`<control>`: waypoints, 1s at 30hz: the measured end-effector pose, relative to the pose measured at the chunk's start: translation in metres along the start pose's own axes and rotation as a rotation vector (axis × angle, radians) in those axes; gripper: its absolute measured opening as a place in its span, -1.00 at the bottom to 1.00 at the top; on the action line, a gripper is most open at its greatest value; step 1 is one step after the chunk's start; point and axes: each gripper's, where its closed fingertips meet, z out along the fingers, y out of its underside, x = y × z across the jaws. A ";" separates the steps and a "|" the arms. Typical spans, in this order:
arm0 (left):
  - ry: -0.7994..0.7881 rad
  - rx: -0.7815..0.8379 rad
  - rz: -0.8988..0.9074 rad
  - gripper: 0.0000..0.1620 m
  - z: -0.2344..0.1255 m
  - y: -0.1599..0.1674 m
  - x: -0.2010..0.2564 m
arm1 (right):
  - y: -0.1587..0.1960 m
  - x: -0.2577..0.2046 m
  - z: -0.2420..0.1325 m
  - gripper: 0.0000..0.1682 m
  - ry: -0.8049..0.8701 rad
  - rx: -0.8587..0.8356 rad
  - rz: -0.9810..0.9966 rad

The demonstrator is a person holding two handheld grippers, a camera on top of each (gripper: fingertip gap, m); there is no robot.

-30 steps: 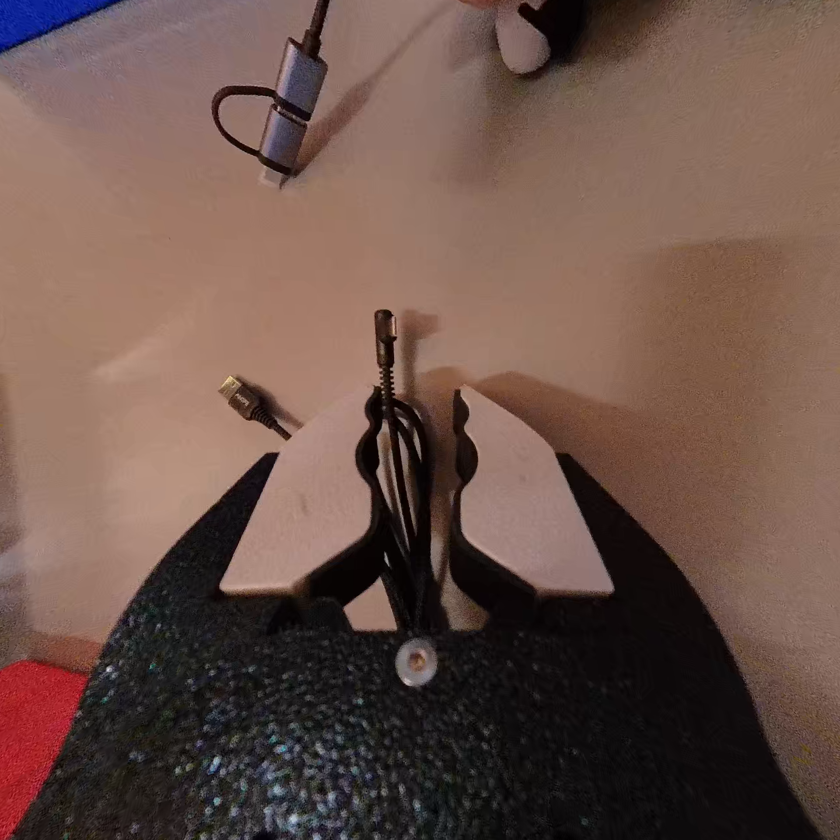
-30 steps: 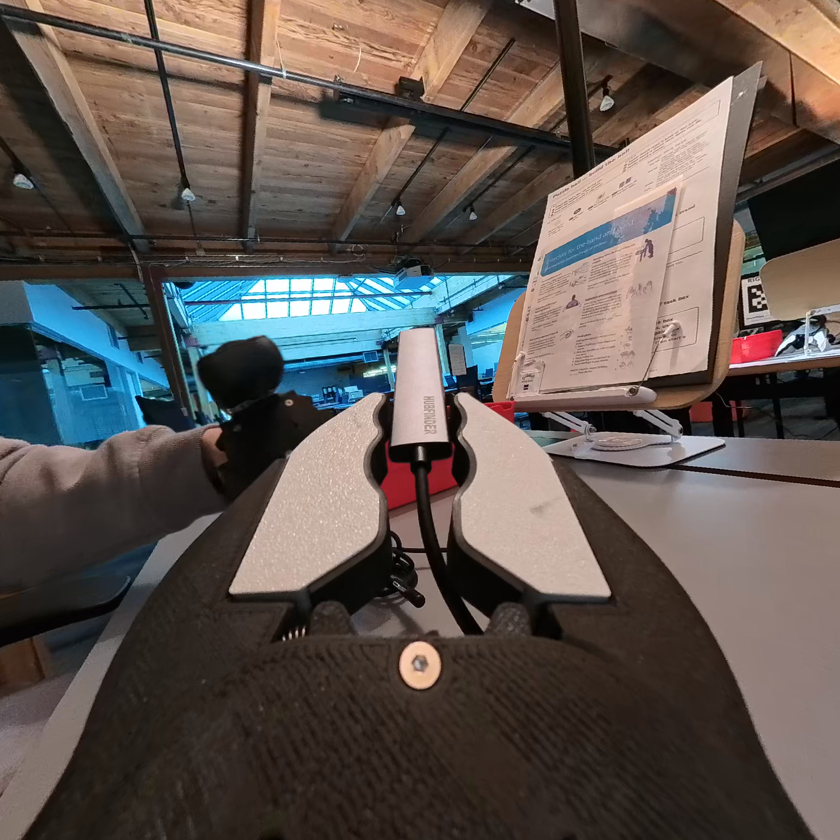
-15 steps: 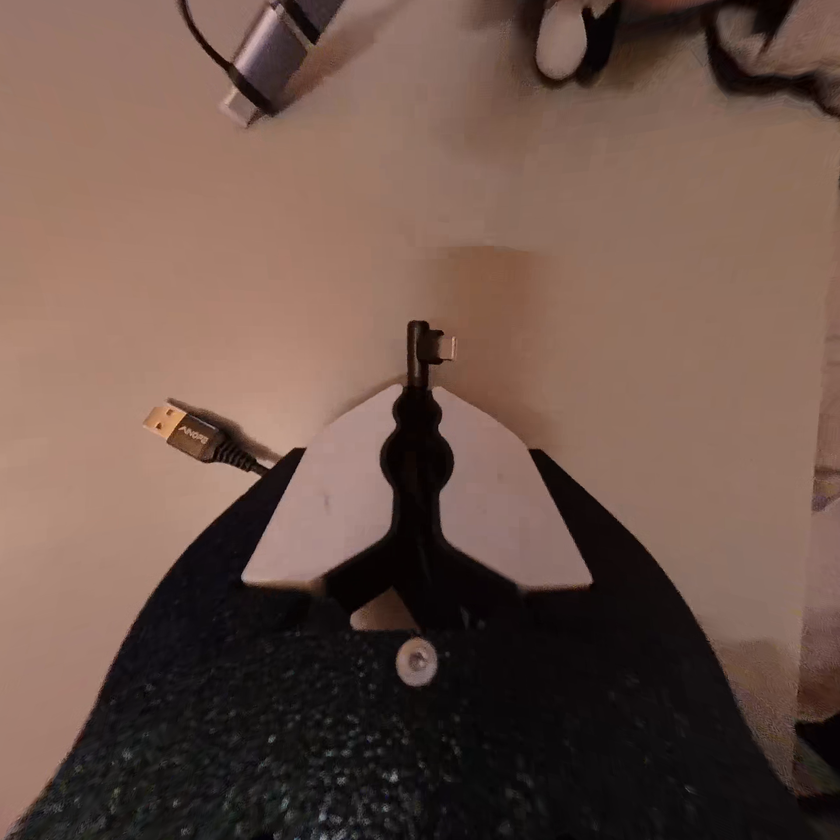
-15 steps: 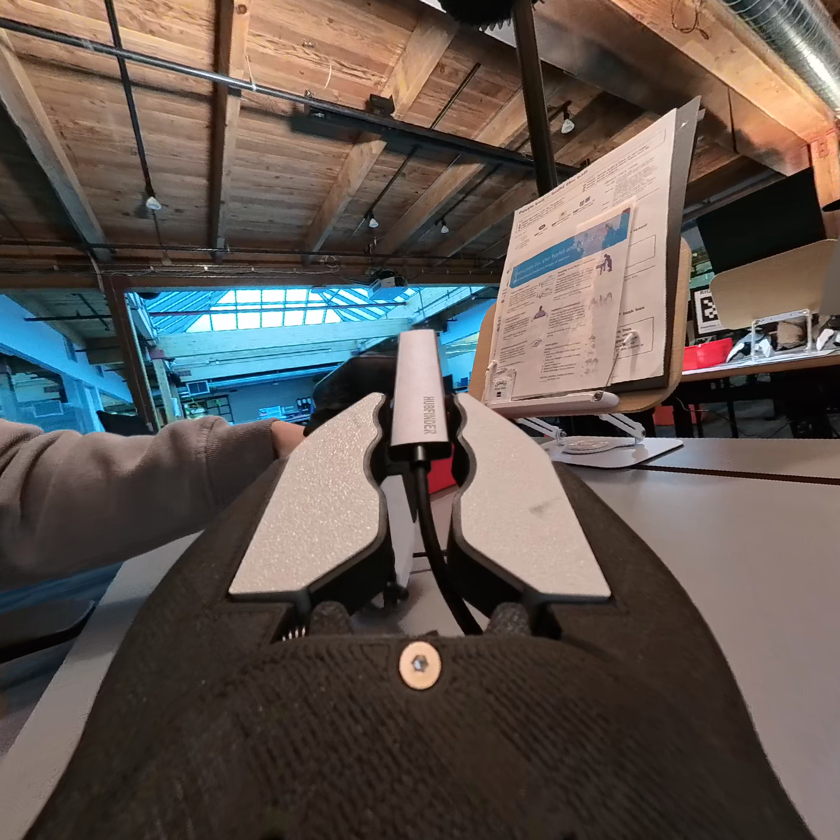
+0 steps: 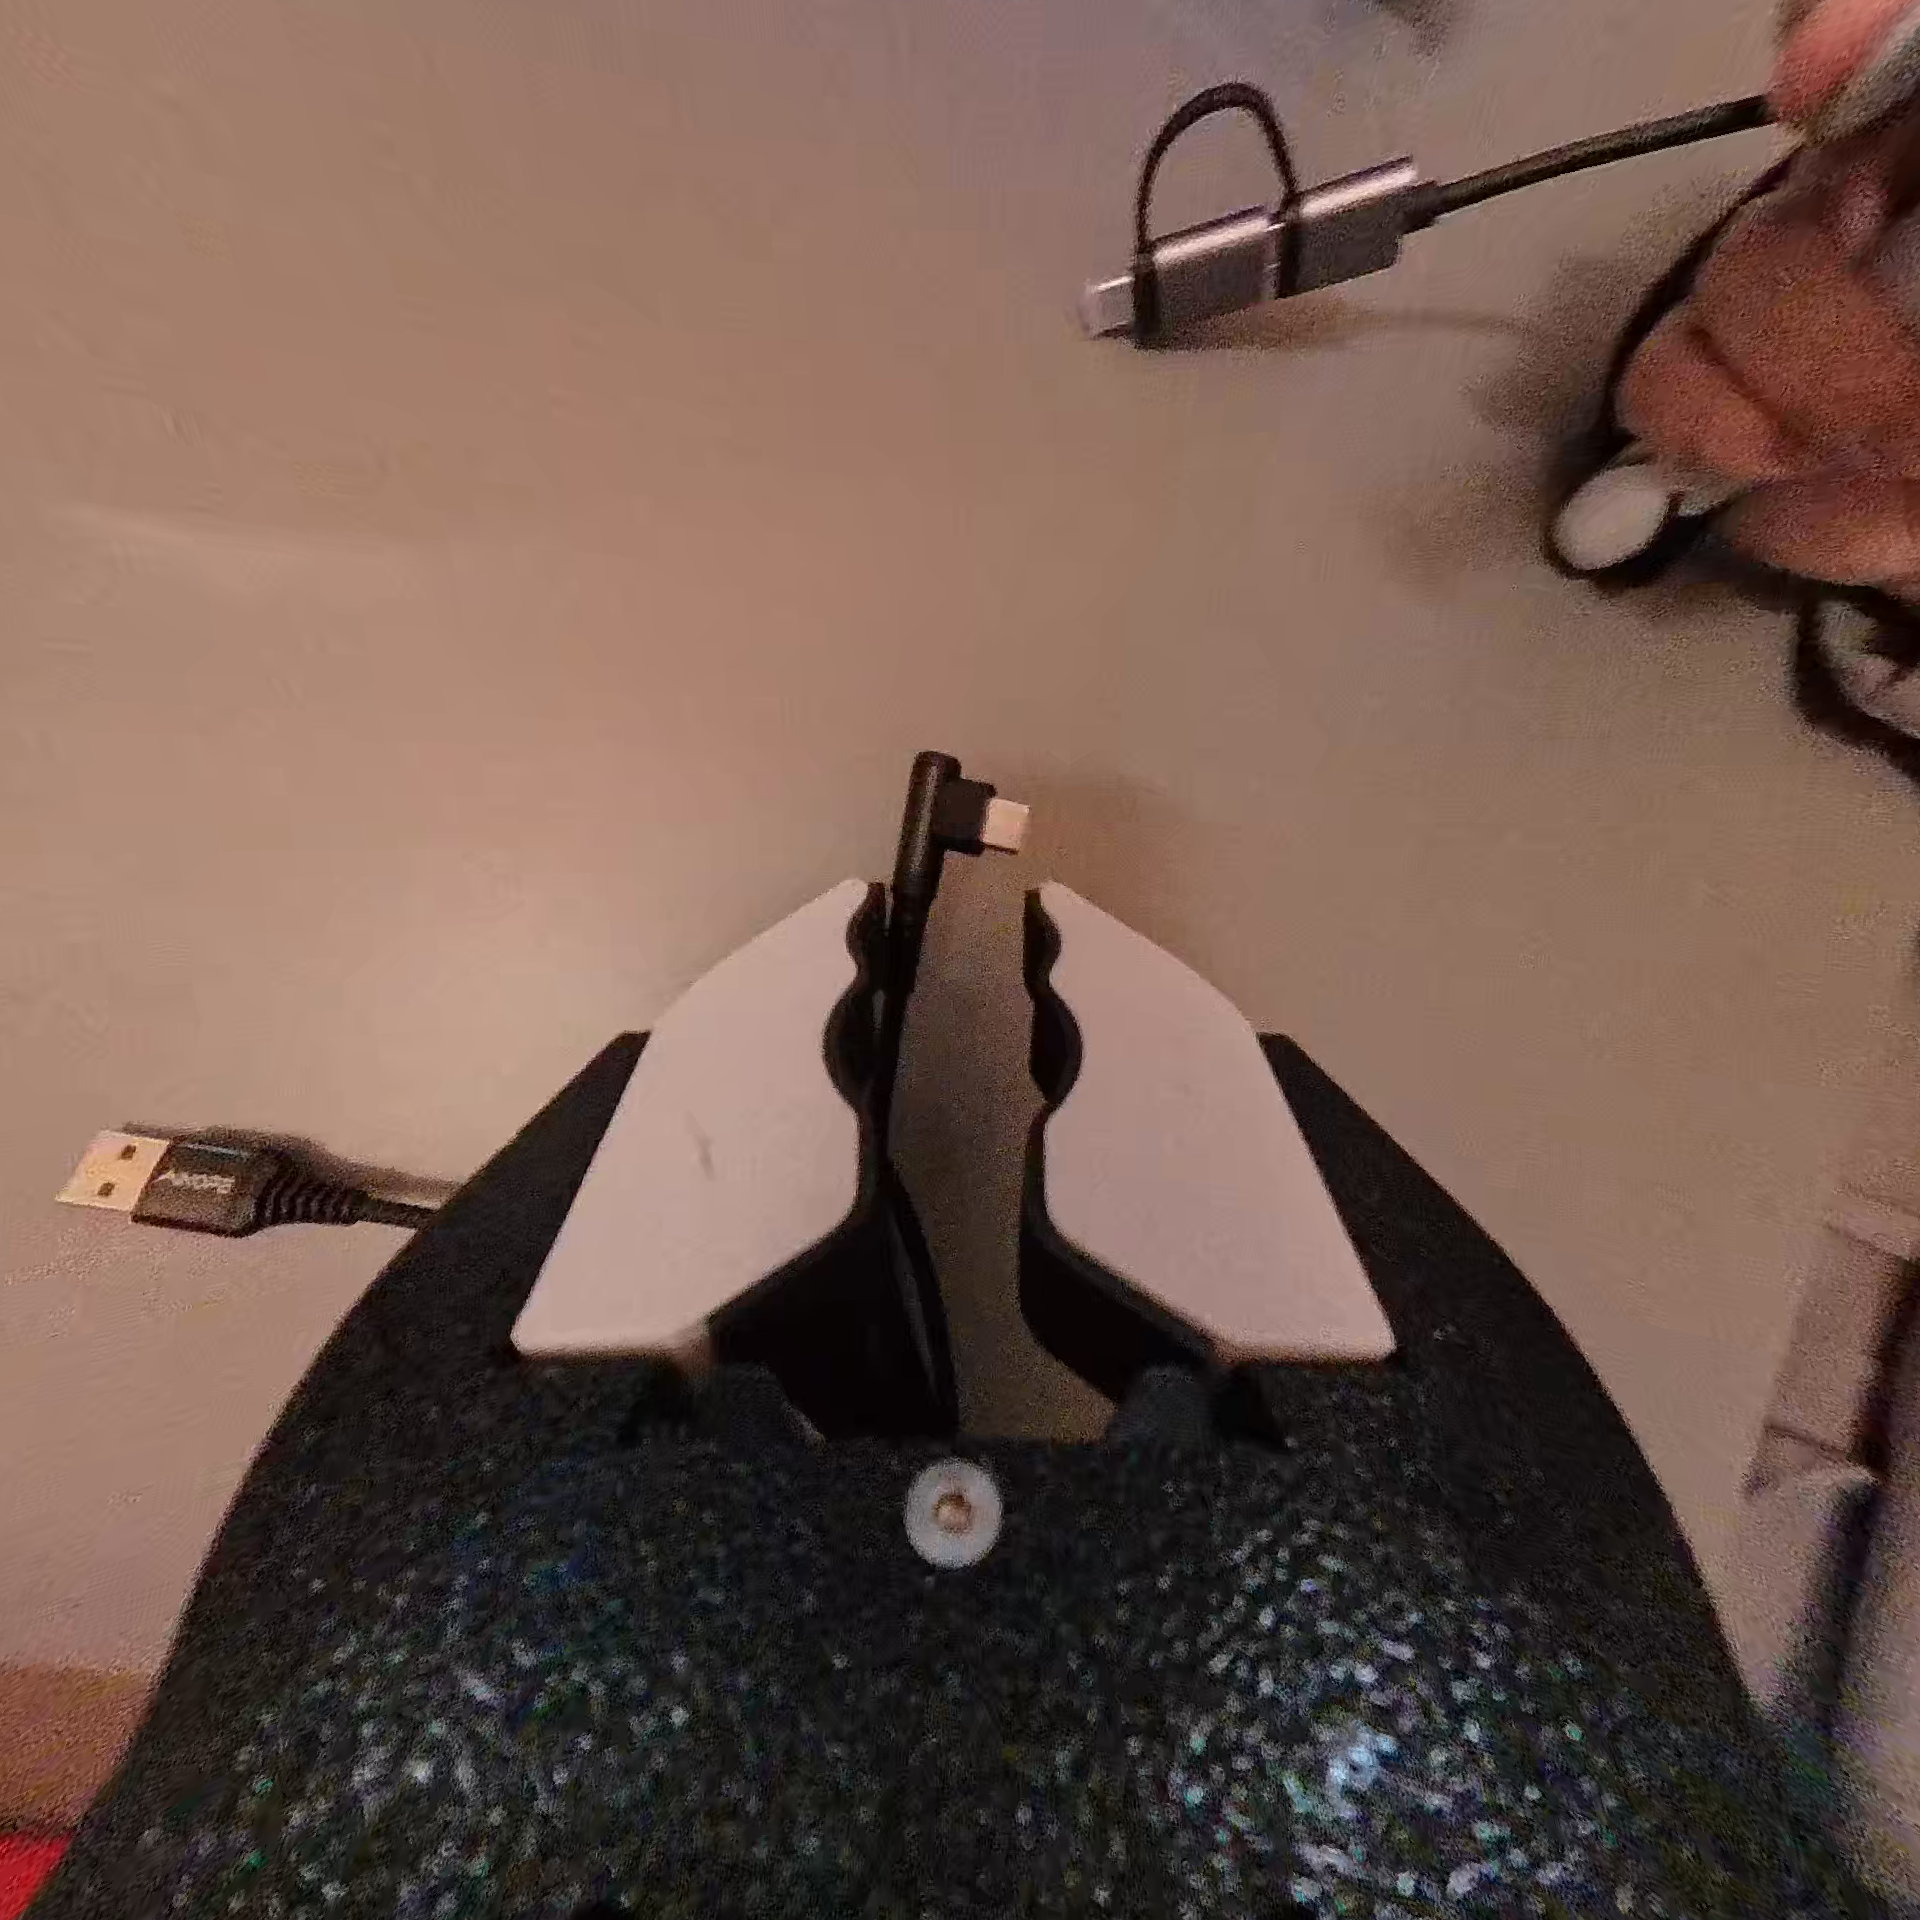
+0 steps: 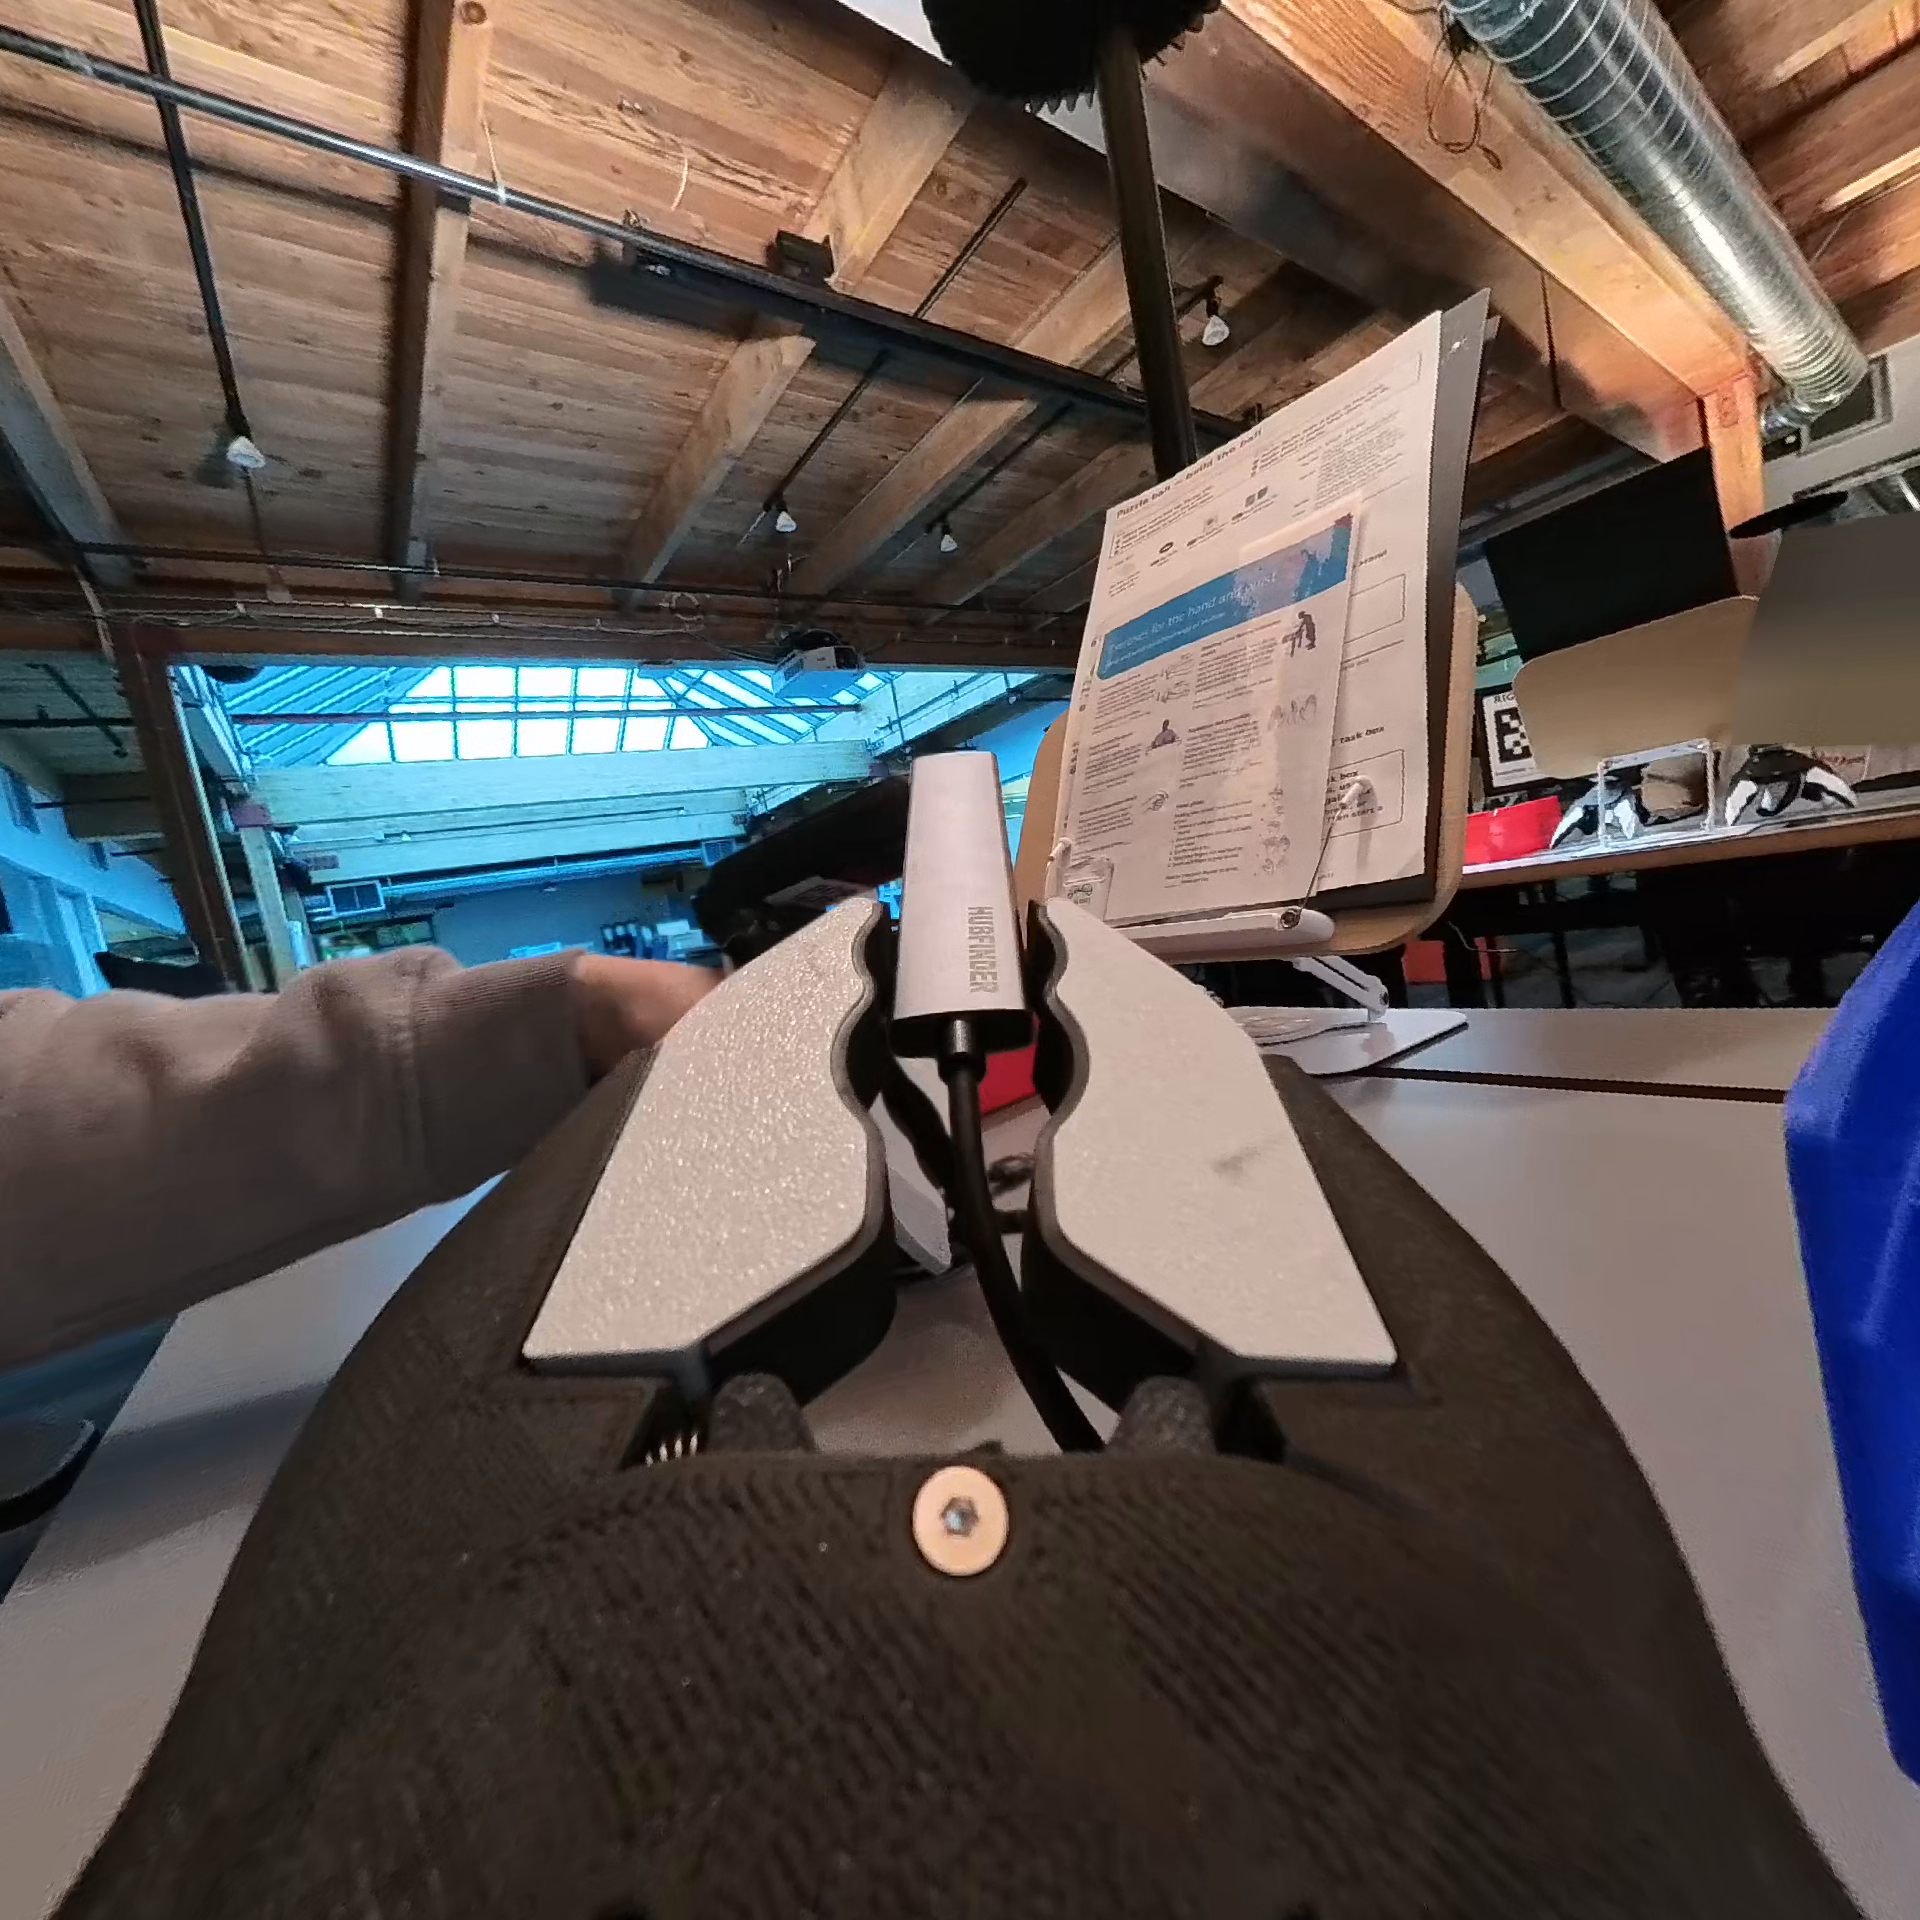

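My left claw [image 5: 951, 894] stands narrowly parted over the bench [image 5: 520, 520], a right-angle plug [image 5: 956, 816] leaning against one finger; my right claw [image 6: 961, 909] clamps a grey hub [image 6: 951, 831].

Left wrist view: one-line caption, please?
Open left gripper, right-angle cable plug against one finger; USB-A plug lies left.

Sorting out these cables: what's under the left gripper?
A black cable runs under the left gripper, its USB plug sticking out left and angled plug ahead. Its middle is hidden.
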 end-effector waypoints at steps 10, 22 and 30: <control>0.543 -0.267 0.097 -0.55 -0.020 -0.009 0.010 | 0.000 -0.002 0.001 -0.71 -0.019 -0.001 0.010; 0.712 -0.483 -0.005 -0.52 -0.009 0.007 -0.007 | 0.000 -0.004 0.002 -0.71 -0.048 0.005 0.040; 0.931 -0.455 -0.082 -0.74 -0.007 -0.003 0.014 | 0.001 -0.007 0.002 -0.71 -0.061 -0.003 0.043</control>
